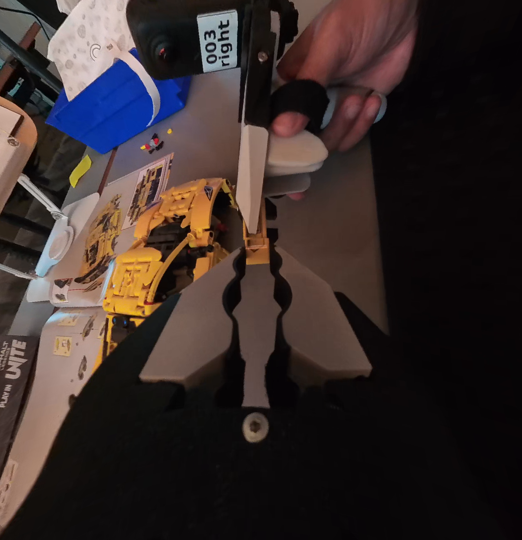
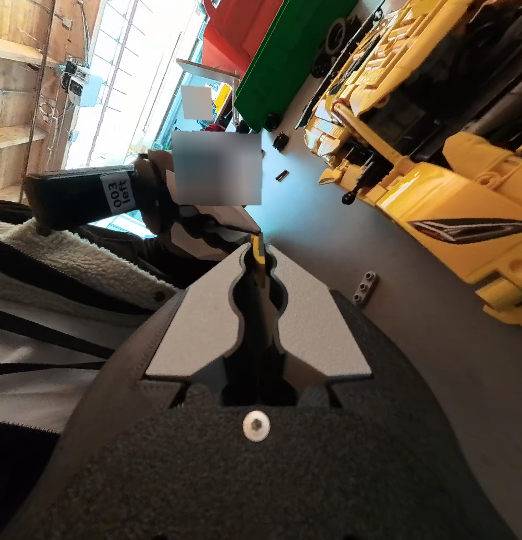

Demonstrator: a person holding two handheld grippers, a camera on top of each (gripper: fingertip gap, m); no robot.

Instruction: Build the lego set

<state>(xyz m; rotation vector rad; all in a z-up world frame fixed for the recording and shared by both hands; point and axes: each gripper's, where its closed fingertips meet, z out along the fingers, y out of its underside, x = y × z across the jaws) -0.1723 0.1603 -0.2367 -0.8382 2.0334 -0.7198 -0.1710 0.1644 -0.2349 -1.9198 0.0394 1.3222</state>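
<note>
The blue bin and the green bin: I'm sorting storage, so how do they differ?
The blue bin shows in the left wrist view with patterned white paper on it; the green bin shows in the right wrist view beside black wheels. Both stand on the grey table.

Grey surface [image 1: 327, 233] carries the yellow lego car [image 1: 154, 263] near its middle. Open instruction pages [image 1: 107, 233] lie beside the car. Blue bin [image 1: 113, 108] sits toward one edge, loose small pieces [image 1: 153, 144] near it. Green bin [image 2: 283, 58] and grey three-hole plate [image 2: 365, 287] also rest on it.
</note>
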